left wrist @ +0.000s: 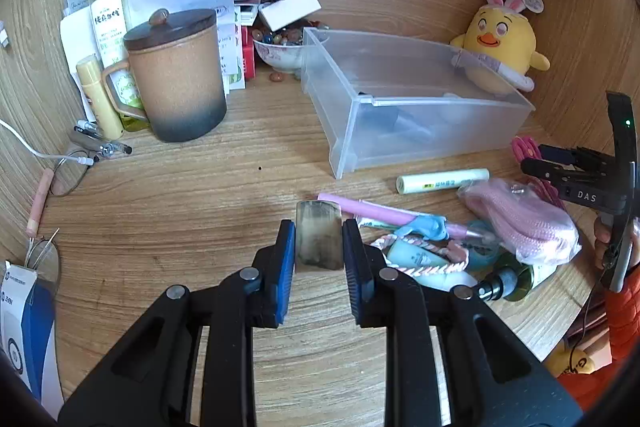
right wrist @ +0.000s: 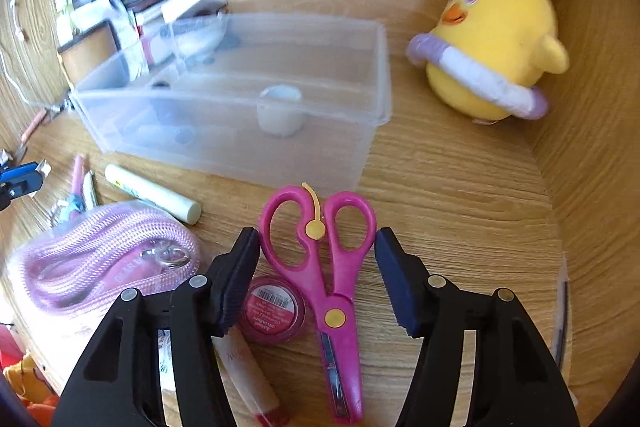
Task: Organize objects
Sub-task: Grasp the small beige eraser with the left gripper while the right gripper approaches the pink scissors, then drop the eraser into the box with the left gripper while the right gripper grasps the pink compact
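Two grippers work: the left gripper clamps a small horn-coloured block, while the right gripper, half-open, should squeeze the pink scissors' handles squarely.

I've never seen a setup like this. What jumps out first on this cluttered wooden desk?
Probably the yellow plush chick with pink bunny ears, sitting in the far right corner beside a clear plastic bin. Next come the bright pink scissors, lying on the desk between the open fingers of the right hand-held gripper. In the other view, the left hand-held gripper pinches a small brownish block, with a lidded brown mug standing far left.
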A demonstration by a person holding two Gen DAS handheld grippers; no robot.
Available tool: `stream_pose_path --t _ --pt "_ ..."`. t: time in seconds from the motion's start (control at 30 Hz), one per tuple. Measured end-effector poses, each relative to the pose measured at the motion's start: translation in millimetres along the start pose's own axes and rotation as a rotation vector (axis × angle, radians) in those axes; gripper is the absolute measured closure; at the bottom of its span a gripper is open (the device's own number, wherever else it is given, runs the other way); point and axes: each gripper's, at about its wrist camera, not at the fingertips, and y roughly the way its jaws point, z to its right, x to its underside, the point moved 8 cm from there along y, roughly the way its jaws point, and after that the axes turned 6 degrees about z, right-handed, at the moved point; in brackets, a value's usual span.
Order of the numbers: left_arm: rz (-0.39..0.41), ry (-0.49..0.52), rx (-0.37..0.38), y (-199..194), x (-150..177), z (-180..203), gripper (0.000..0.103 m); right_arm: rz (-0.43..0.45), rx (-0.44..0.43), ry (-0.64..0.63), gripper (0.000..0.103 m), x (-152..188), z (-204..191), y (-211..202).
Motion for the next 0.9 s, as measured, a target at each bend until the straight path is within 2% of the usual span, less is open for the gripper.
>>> stream_pose_path --t 0.27,0.3,0.37,0.47,0.63,0.73,0.8,0.9 --pt "0.079 -0.009 0.023 -4.9 -38.0 11.9 0.080 0.143 0.010 0.095 0.047 -24.7 22.3 -39.1" --pt "0.085 -0.007 0.026 -4.5 -41.9 14.4 0.080 0.160 0.012 0.099 0.058 -29.2 22.6 -41.9" --pt "0.098 0.002 0.033 -3.1 -50.9 20.2 0.080 0.170 0.000 0.102 0.097 -36.4 22.9 -45.6" --pt "0.106 0.015 0.047 1.7 -61.8 28.8 0.080 0.171 -0.047 0.120 0.096 -42.3 22.4 -42.4" --pt "0.093 0.039 0.068 9.6 -69.4 38.7 0.080 0.088 -0.060 0.039 0.094 -29.5 8.2 -25.5" --pt "0.077 0.053 0.067 16.7 -75.8 41.0 0.080 0.035 -0.065 -0.005 0.087 -16.8 5.4 -17.1" --pt "0.063 0.056 0.075 23.5 -82.3 42.3 0.080 -0.006 -0.085 -0.011 0.077 -8.2 4.1 -10.9" --pt "0.042 0.059 0.076 34.4 -91.7 44.3 0.080 -0.045 -0.093 -0.018 0.075 4.0 3.1 -8.7"
